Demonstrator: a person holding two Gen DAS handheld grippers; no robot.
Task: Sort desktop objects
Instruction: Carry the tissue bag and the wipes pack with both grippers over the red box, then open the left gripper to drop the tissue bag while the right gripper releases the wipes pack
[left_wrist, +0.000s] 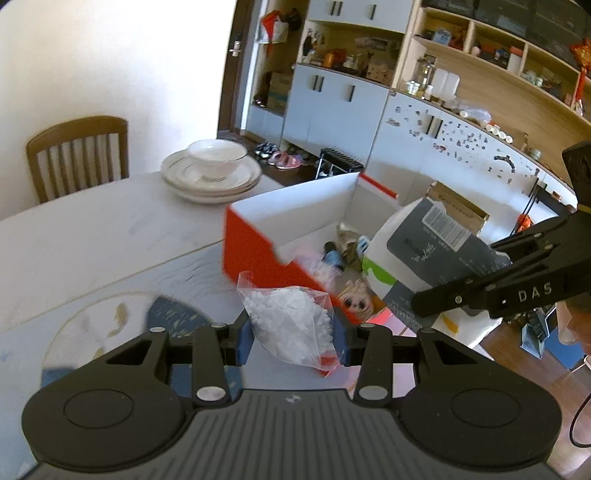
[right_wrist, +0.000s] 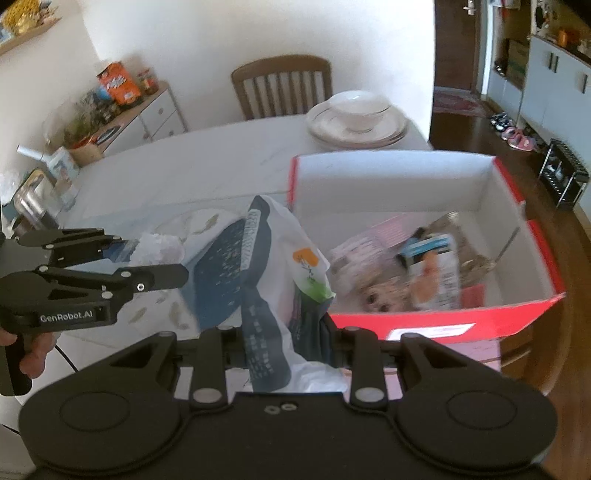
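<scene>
Red box (right_wrist: 443, 321) beside both clamped tongs: left (left_wrist: 291, 332) on bead bag (left_wrist: 291, 321), right (right_wrist: 286, 332) on pouch (right_wrist: 266, 280).

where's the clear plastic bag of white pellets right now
The clear plastic bag of white pellets is clamped in the left gripper, held just outside the red cardboard box.

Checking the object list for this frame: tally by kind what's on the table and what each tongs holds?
Boxes: 1, red box, open, toys and packets inside.
Bowls: 1, white bowl.
Plates: 1 stack of plates under the bowl; count unclear.
Bags: 2, clear bag of white pellets in left tongs; printed white bag in right tongs.
Total: 5.
</scene>
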